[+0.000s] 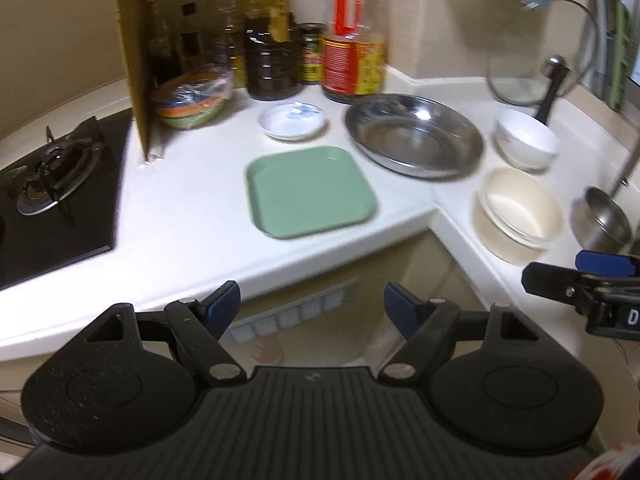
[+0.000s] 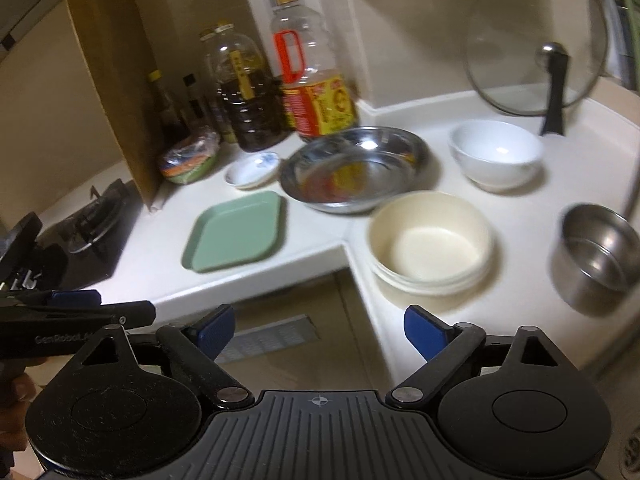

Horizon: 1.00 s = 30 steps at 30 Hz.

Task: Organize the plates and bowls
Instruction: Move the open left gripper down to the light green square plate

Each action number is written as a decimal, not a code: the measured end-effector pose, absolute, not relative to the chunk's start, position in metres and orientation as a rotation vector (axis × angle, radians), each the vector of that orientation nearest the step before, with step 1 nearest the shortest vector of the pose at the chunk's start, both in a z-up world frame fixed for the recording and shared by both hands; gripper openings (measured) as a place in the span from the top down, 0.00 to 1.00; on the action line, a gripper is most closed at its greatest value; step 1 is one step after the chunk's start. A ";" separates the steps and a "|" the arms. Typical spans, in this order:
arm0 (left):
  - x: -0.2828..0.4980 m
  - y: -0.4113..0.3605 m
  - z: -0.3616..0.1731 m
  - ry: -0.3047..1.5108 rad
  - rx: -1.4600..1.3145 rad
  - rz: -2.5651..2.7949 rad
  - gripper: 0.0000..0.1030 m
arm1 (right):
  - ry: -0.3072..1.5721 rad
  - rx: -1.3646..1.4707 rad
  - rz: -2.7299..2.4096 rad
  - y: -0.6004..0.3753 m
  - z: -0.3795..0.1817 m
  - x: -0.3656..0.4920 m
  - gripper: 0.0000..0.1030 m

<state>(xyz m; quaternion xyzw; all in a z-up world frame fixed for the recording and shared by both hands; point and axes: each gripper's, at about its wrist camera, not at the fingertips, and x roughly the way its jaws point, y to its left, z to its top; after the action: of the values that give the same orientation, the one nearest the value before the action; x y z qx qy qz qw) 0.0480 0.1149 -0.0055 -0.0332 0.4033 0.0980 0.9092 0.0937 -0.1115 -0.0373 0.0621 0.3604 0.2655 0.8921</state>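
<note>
Fingers: I am holding both the left gripper (image 1: 312, 300) and right gripper (image 2: 319, 326) spread apart, empty, short of the table (image 1: 192, 216).
Dishes: green plate (image 1: 310, 192) is sitting mid-frame; steel plate (image 1: 414, 136), saucer (image 1: 294, 120), white bowl (image 2: 496, 154) behind; cream bowls (image 2: 430, 238) nested at the corner.
Edge risk: I am judging the green plate near the table's front edge; nudging could tip it off.
Crowding risk: steel bowl (image 2: 596, 260) is sitting close right; a wide swing could clip it.
</note>
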 end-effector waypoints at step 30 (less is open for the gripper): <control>0.167 0.231 -0.066 0.904 -0.165 0.126 0.44 | 0.771 0.111 0.570 0.008 -0.085 0.216 0.48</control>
<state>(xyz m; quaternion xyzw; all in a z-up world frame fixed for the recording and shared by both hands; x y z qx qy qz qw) 0.1673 0.2306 -0.0664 -0.0794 0.4358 0.0608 0.8945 0.2165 0.0085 -0.0854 0.0535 0.3709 0.2740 0.8857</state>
